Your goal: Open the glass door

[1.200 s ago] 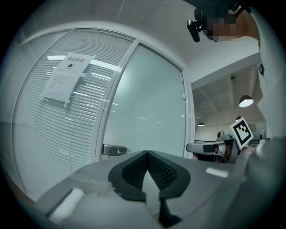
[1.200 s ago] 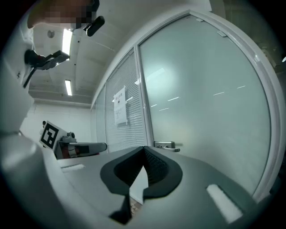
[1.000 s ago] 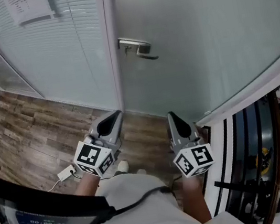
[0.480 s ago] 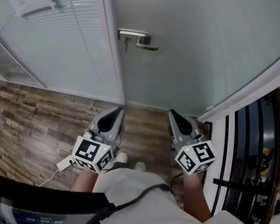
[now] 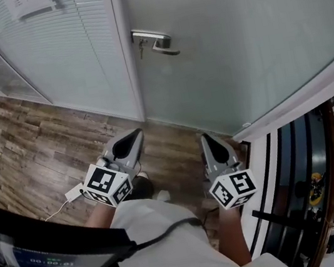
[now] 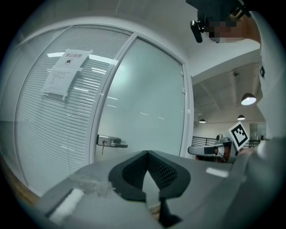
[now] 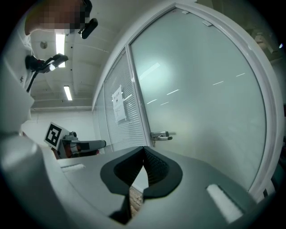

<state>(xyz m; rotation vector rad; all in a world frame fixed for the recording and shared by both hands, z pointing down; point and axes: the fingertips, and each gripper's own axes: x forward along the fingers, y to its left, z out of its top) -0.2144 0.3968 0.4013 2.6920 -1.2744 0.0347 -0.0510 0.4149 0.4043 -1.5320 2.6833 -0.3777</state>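
Note:
The frosted glass door (image 5: 246, 40) stands closed in front of me, with its metal lever handle (image 5: 155, 41) and a key below it at the door's left edge. My left gripper (image 5: 134, 134) is shut and empty, held low and well short of the door. To its right, my right gripper (image 5: 206, 137) is also shut and empty, level with it. The handle (image 6: 111, 142) shows far beyond the tips of the left gripper (image 6: 147, 153) in the left gripper view. In the right gripper view the handle (image 7: 161, 135) lies ahead of the right gripper (image 7: 143, 148), slightly to the right.
A slatted glass panel (image 5: 72, 57) bearing a paper notice (image 5: 31, 3) adjoins the door on the left. A white adapter (image 5: 74, 193) with a cable lies on the wood floor (image 5: 15, 136). A dark railing (image 5: 294, 191) runs on the right, and a dark screen (image 5: 47, 248) sits bottom left.
Both grippers have sunk a little and stayed shut. In the head view the door handle now sits slightly higher and further left.

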